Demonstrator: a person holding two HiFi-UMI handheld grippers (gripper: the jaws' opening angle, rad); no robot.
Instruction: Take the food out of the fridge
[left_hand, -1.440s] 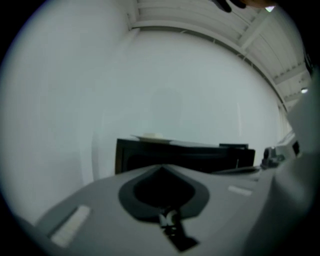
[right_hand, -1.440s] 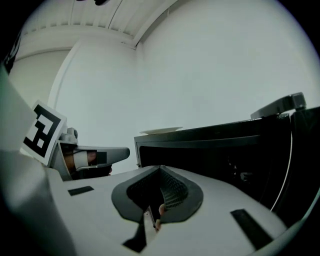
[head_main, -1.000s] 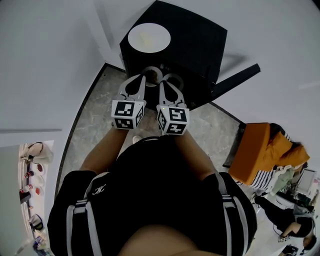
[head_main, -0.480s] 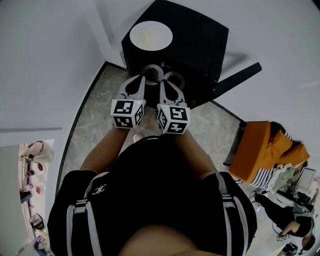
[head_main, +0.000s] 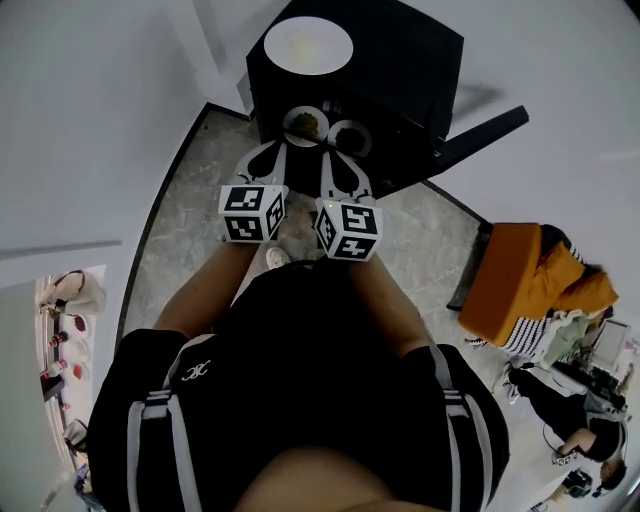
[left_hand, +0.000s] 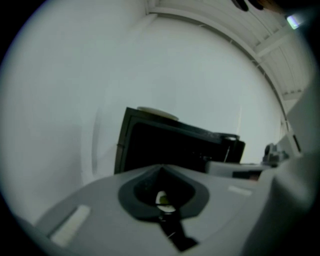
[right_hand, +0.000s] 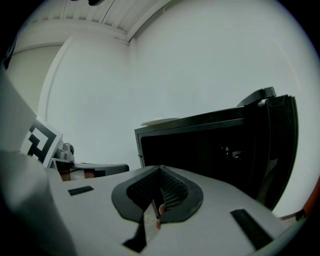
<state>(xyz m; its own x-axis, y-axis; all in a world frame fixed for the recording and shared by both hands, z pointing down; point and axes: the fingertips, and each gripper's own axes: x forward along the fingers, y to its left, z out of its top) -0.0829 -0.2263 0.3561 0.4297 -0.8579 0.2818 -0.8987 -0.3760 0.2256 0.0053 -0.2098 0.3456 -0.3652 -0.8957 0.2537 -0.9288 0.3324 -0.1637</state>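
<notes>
torso in a black top (head_main: 300, 400), lower centre of the head view; both forearms reach toward the upper frame.

left gripper (head_main: 283, 150), marker cube just above the torso: fingers (left_hand: 140, 192) closed on the near rim of the left dish (head_main: 304, 125). a pale, yellowish sliver of it shows in the gap between them in the left gripper view.

right gripper (head_main: 331, 155), just beside the left and parallel to it: fingers (right_hand: 172, 192) closed on a thin pale edge, the rim of the right dish (head_main: 350, 138).

left dish: small, round, dark greenish food in it. right dish: same size, contents greyish and unclear. the two are side by side, just in front of the fridge opening and clear of its top.

floor (head_main: 190, 220): grey, mottled, under the grippers.

fridge (head_main: 400, 70): small, black, upper centre, interior dark. fridge door (head_main: 480, 133) swung open toward the right of the frame.

white plate (head_main: 307, 45): on the fridge top, left part, upper centre of frame.
</notes>
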